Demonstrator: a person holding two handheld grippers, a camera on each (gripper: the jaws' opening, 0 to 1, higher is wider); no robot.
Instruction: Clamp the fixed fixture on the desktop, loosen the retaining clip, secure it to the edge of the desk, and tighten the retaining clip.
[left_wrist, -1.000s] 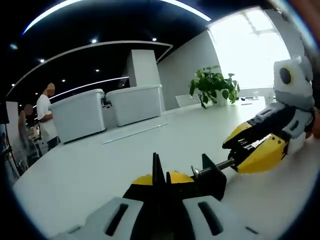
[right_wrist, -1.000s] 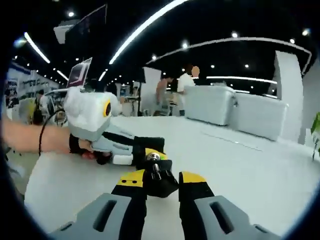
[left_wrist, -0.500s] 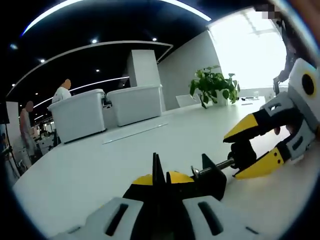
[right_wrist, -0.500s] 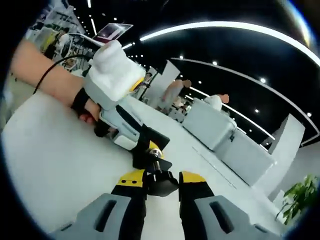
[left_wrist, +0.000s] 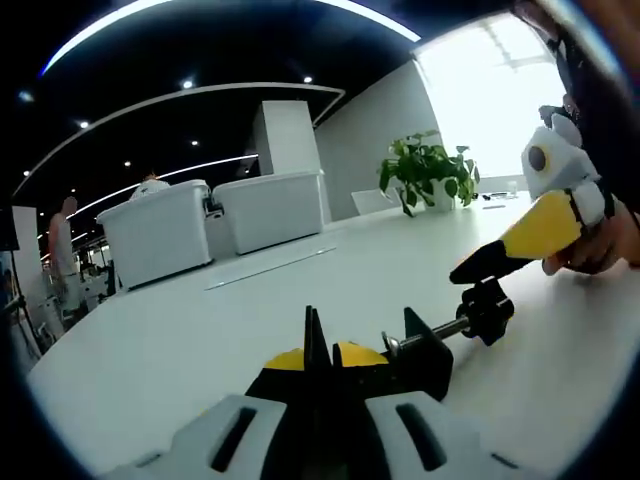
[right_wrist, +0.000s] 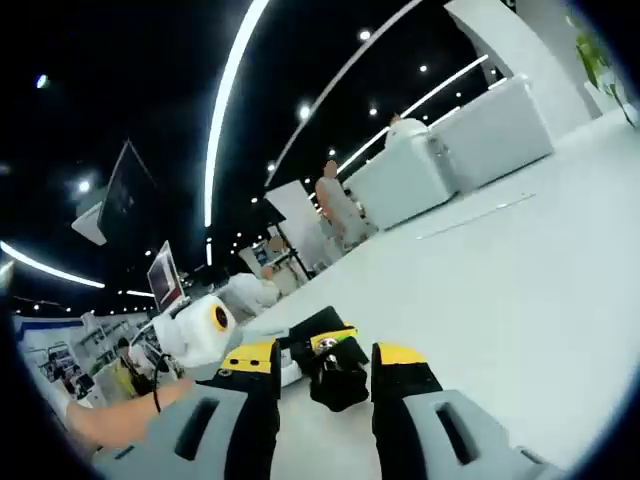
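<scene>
A black clamp fixture (left_wrist: 425, 358) lies on the white desktop (left_wrist: 180, 340), with its screw pointing right and ending in a black knob (left_wrist: 487, 312). My left gripper (left_wrist: 330, 375) is shut on the clamp's upright bar, its yellow tips on either side. My right gripper (left_wrist: 478, 278) comes in from the right, one yellow jaw just over the knob. In the right gripper view the knob (right_wrist: 338, 378) sits between the yellow-tipped jaws of my right gripper (right_wrist: 326, 360), with a small gap on the left. Beyond it is the left gripper (right_wrist: 300, 345), held by a hand (right_wrist: 105, 425).
Two large white bins (left_wrist: 215, 220) stand at the desk's far side, and a potted plant (left_wrist: 425, 170) is at the back right by a bright window. People (right_wrist: 340, 205) stand beyond the desk. The desktop stretches bare to the left and ahead.
The right gripper has rolled around the screw knob, so its view has tilted, and its jaws stand slightly wider apart. The left gripper and the clamp have stayed still.
</scene>
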